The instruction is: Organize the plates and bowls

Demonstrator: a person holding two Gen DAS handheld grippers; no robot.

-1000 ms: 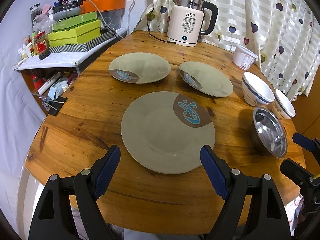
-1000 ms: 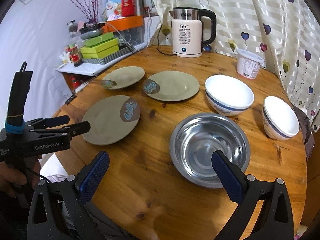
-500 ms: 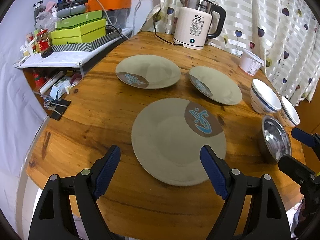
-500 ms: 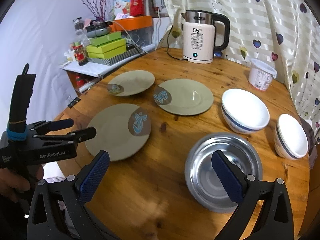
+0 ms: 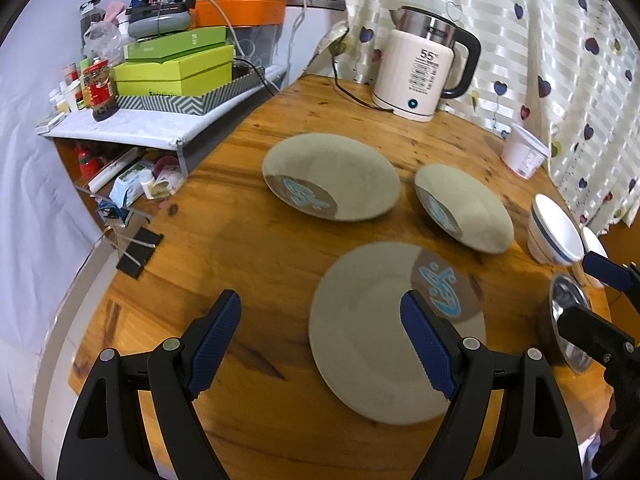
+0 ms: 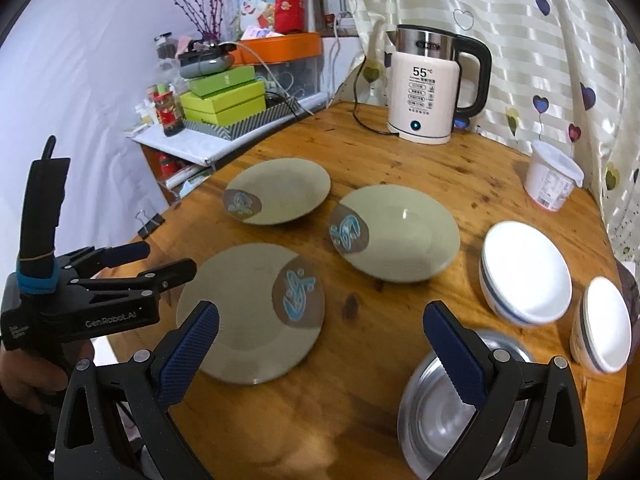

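Plates lie flat on the round wooden table (image 6: 400, 160): nearest olive plate (image 5: 372, 344) shows its blue motif toward the kettle (image 6: 424, 96). Left gripper (image 5: 320, 340) and right gripper (image 6: 320, 344) hover spread, empty; steel bowl (image 6: 452, 420) beneath the right.

The black left gripper (image 5: 320, 340) with ribbed blue pads is hanging with its fingers (image 5: 214, 338) spread wide, gripping nothing. The matching black right gripper (image 6: 320, 354) is likewise gaping empty, fingers (image 6: 454, 354) pointing forward; a hand (image 6: 28, 376) is clutching the left handle.
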